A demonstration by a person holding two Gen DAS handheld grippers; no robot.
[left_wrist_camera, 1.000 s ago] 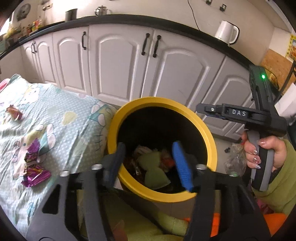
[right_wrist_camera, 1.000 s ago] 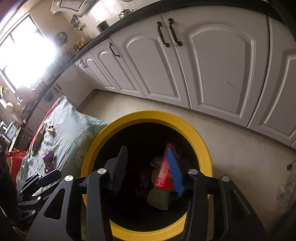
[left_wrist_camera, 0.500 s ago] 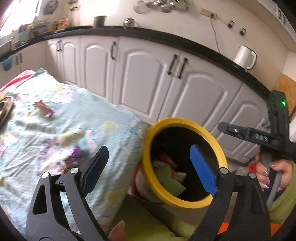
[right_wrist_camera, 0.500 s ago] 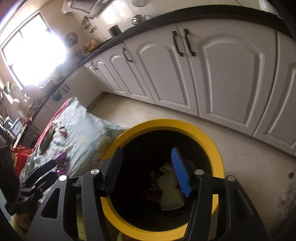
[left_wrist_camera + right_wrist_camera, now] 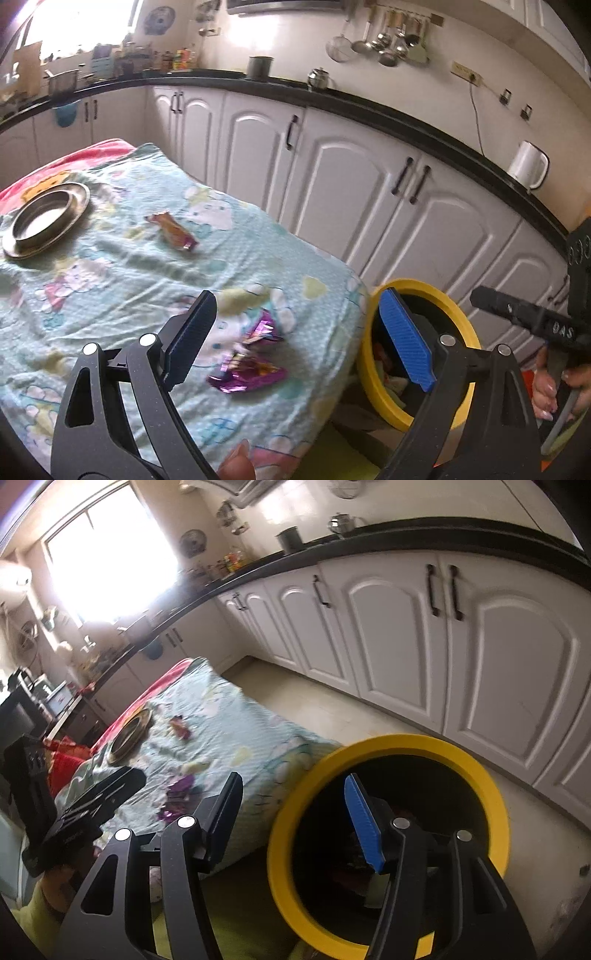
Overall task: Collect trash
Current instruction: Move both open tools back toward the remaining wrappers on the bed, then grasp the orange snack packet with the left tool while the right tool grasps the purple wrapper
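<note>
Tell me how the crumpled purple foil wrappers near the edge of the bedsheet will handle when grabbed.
The purple foil wrappers look thin and crinkled, so they are probably very light and will crush flat rather than resist. The shiny surface may be slippery between the pads. They lie loose on the soft, wrinkled bedsheet, so a push would likely slide or scatter them, and a pinch might catch cloth too.

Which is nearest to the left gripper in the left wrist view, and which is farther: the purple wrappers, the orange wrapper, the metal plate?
1. Purple wrappers, just ahead of the open left gripper.
2. Orange wrapper, mid-cloth.
3. Metal plate, far left.
</note>
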